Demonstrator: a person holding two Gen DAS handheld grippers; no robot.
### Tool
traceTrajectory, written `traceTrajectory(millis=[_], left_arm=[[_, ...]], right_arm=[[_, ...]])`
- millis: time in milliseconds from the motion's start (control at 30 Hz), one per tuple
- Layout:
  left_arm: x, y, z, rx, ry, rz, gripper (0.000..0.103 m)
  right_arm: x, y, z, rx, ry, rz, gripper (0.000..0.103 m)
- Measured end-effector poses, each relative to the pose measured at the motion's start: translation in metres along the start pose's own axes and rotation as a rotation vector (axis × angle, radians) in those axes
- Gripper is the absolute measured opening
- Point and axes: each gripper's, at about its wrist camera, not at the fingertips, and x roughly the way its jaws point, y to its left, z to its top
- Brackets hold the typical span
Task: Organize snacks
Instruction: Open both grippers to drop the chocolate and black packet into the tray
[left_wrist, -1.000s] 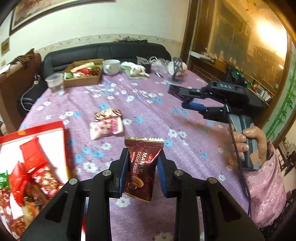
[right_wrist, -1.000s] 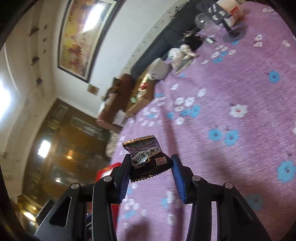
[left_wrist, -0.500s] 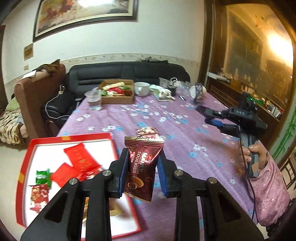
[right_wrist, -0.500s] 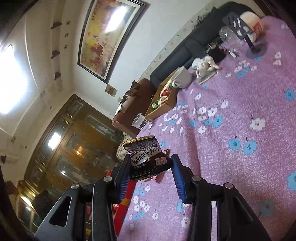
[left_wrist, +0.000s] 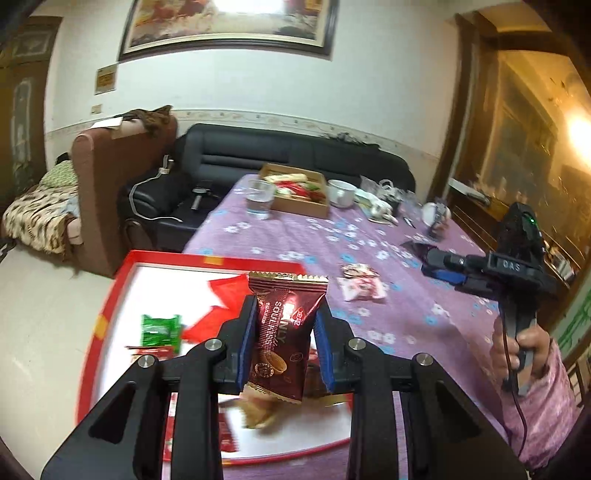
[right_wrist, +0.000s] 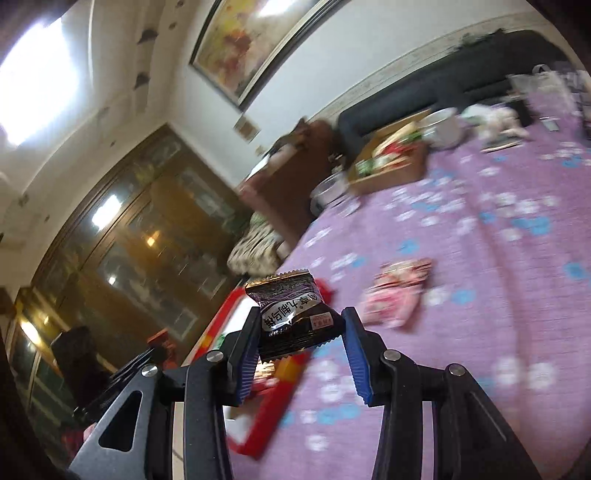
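My left gripper (left_wrist: 284, 347) is shut on a dark red snack packet (left_wrist: 282, 332) and holds it upright above a red-rimmed white tray (left_wrist: 122, 291). The tray holds a green packet (left_wrist: 160, 330), red packets (left_wrist: 229, 293) and other snacks. My right gripper (right_wrist: 301, 341) is shut on a black and purple snack packet (right_wrist: 291, 317), above the table beside the tray's red rim (right_wrist: 218, 321). The right gripper also shows in the left wrist view (left_wrist: 436, 260), held up to the right. Two pink and white packets (left_wrist: 360, 282) lie on the purple cloth; they also show in the right wrist view (right_wrist: 397, 295).
A purple flowered tablecloth (left_wrist: 388, 306) covers the table. At its far end stand a cardboard box of snacks (left_wrist: 295, 194), a clear plastic cup (left_wrist: 260, 197), a white cup (left_wrist: 341, 192) and small clutter. A black sofa (left_wrist: 295, 158) and a brown armchair (left_wrist: 110, 173) lie beyond.
My left gripper has swung left with its packet, from over the cloth to over the red tray. My right gripper has turned left too, bringing the tray and pink packets into its view.
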Motion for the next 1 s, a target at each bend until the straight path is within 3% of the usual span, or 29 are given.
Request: traceTrajectory(millis=[233,467,667,1000], left_arm=[[-0.007,0.042,-0.005,-0.068,-0.025,0.070,0.027],[0.008,0.058,-0.008,-0.073,-0.013,0.095,0.027],[0.029,0.064,-0.015,-0.065,0.028,0.102,0.027],[0.046,0.059,-0.019,-0.004,0.047,0.174,0.027]], right_arm=[[0.066,0.058,-0.014,-0.039,0.092,0.124,0.043],[0.125,0.088,-0.037,-0.065,0.194,0.155,0.043],[0.159,0.094,-0.053,-0.097,0.244,0.102,0.043],[0.173,0.082,-0.047,-0.108,0.231,0.047,0.046]])
